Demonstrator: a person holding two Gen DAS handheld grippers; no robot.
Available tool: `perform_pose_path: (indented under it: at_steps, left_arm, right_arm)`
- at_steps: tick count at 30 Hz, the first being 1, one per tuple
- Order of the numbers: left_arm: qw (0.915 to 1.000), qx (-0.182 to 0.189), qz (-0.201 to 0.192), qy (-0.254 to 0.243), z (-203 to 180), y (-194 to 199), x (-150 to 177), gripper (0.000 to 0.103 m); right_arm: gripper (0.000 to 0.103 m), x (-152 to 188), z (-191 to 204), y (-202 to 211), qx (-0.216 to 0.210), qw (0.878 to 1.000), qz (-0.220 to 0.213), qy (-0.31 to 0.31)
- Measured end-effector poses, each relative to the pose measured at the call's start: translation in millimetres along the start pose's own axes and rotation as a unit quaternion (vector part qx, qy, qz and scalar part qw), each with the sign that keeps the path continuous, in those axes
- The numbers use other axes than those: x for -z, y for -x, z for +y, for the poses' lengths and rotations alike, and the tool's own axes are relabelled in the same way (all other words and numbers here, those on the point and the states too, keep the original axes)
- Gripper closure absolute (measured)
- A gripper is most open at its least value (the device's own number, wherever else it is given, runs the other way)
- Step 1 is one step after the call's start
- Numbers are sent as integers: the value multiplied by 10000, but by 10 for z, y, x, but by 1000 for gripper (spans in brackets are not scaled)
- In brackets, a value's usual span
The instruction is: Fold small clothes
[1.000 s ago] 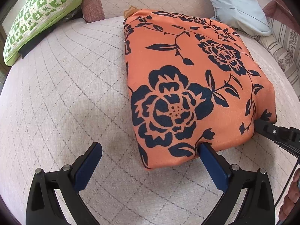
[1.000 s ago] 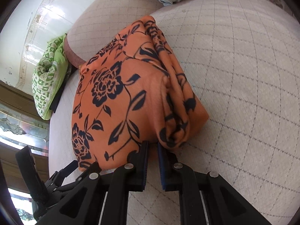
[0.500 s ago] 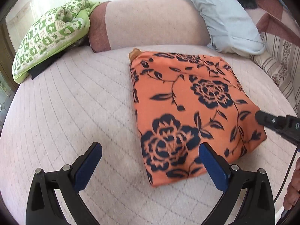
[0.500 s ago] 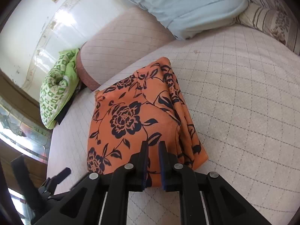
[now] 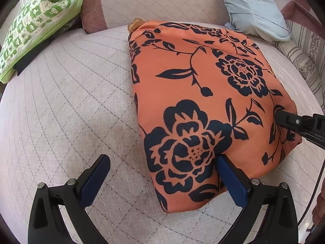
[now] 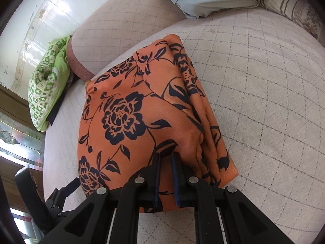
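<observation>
Folded orange floral garment (image 5: 195,93) on quilted cushion (image 5: 67,105); left gripper (image 5: 162,174) jaws spread wide, right gripper (image 6: 165,158) jaws nearly closed, holding nothing

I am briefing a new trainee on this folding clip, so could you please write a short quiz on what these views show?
1. True or false: the left gripper has its jaws wide open.
2. Which lies nearest the garment's far right corner? A) green cushion B) blue pillow C) striped pillow
3. Fill in: the right gripper's jaws are nearly ____, resting on the garment's near edge.

Key: 1 true; 2 B; 3 shut. No cloth shows between the right jaws, so a grip cannot be confirmed.
</observation>
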State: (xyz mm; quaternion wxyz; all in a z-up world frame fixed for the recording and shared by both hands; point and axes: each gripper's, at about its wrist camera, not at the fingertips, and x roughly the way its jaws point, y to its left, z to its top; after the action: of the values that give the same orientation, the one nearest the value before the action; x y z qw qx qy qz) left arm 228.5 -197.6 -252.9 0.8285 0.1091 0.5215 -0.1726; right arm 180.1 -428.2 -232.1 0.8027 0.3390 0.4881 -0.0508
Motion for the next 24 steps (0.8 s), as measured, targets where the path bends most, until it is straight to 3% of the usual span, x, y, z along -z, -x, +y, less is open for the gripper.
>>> perform_pose_path:
  at_steps: [5,12,15,20,24]
  left_arm:
    - [9997,-160,-125,-143,-104,16,16,0]
    - [9999,-84,-97,-11,-103,98,-62,0]
    - [9996,-88,-245,70,-22,207,-135,0]
    - [9993,-80,-259,271,123,212,-206,0]
    - [9994,-5,-176,309,155,136,-214,0]
  right_arm:
    - [89,-1,-38,5,-99,9999,49,-6]
    - [89,-20,-3,73,-67,9999,38,109]
    - [89,-48,6,202,-305,9993,-180,86]
    - [89,-135,-85,519,-525,9946,-891,-50]
    - [89,-167,-103,457,-603,9948,-815,-126]
